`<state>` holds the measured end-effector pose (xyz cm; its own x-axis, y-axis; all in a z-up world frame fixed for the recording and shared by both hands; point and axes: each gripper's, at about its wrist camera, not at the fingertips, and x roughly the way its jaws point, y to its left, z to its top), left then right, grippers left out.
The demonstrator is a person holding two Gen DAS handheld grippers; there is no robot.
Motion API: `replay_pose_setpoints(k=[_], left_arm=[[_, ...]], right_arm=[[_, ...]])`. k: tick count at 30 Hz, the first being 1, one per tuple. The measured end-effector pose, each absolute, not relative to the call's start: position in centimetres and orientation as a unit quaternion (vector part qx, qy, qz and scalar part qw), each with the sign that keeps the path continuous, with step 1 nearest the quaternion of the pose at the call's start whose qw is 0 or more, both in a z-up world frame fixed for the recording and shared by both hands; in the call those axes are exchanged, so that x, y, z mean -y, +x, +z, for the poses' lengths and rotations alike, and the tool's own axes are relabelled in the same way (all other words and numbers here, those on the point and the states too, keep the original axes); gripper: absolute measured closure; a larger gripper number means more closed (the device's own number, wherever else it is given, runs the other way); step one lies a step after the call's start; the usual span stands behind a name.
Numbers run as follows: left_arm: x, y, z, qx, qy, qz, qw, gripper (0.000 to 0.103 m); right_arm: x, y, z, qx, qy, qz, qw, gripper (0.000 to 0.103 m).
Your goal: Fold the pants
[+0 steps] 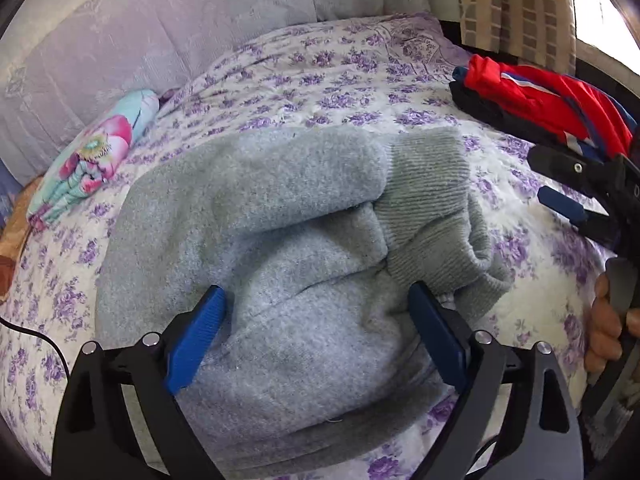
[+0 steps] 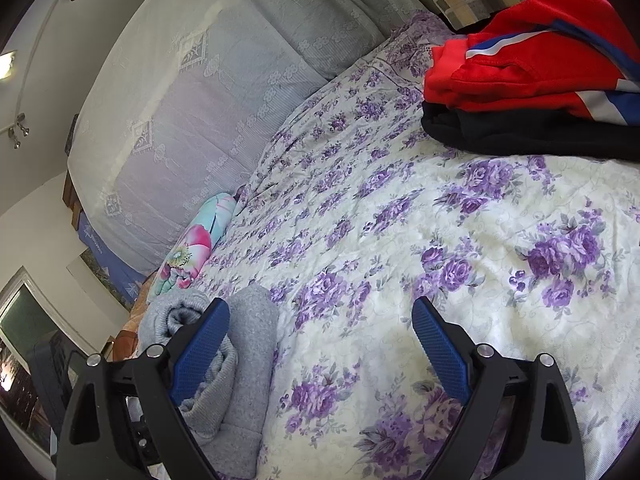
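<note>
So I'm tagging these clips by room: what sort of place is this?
Most likely a bedroom: a bed under a purple-flowered bedspread, a lace-covered headboard behind it, and grey pants and a red jacket on top.

Left gripper (image 1: 316, 324) wide apart, right gripper (image 2: 320, 344) likewise

red garment (image 1: 540, 100) cut by right edge | pants (image 2: 224, 360) partly behind left finger

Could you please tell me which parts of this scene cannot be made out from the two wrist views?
- Grey pants: lower fold hidden behind the left gripper, left wrist view.
- Dark garment: mostly covered by the red clothing; right edge cuts both off.
- Person's hand: only fingers show at the right edge.
</note>
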<state>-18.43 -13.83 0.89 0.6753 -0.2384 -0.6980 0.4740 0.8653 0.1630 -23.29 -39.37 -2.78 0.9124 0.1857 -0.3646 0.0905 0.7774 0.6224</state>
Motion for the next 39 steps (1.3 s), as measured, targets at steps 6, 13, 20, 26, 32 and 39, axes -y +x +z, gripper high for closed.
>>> replay_pose_setpoints(k=[6,13,20,26,32,39], left_arm=[[11.2,-17.2,1.0,-0.370,0.109,-0.246,0.889,0.014],[6.5,-17.8,2.6,-0.354,0.044,-0.259,0.898,0.013],[0.9,-13.8,-0.1,-0.420,0.004,-0.207,0.884,0.006],[-0.3,-13.9,-1.3,-0.416,-0.041,-0.228,0.880,0.004],[-3.0,-14.1,2.9,-0.358,-0.031,-0.189,0.914,0.004],[-0.9,-12.5,-0.7,-0.400,-0.001,-0.182,0.898,0.004]], right_arm=[[35.7,-24.1,2.6,-0.166,0.222,0.029,0.961,0.010],[25.9,-19.2,7.1,-0.211,0.012,0.073,0.975,0.010],[27.3,-12.5,0.4,-0.320,0.005,0.017,0.947,0.008],[27.9,-13.3,0.9,-0.314,0.046,0.034,0.948,0.007],[24.9,-19.5,6.7,-0.217,0.022,0.093,0.972,0.021],[22.9,-18.2,1.2,-0.317,0.005,0.124,0.940,0.082]])
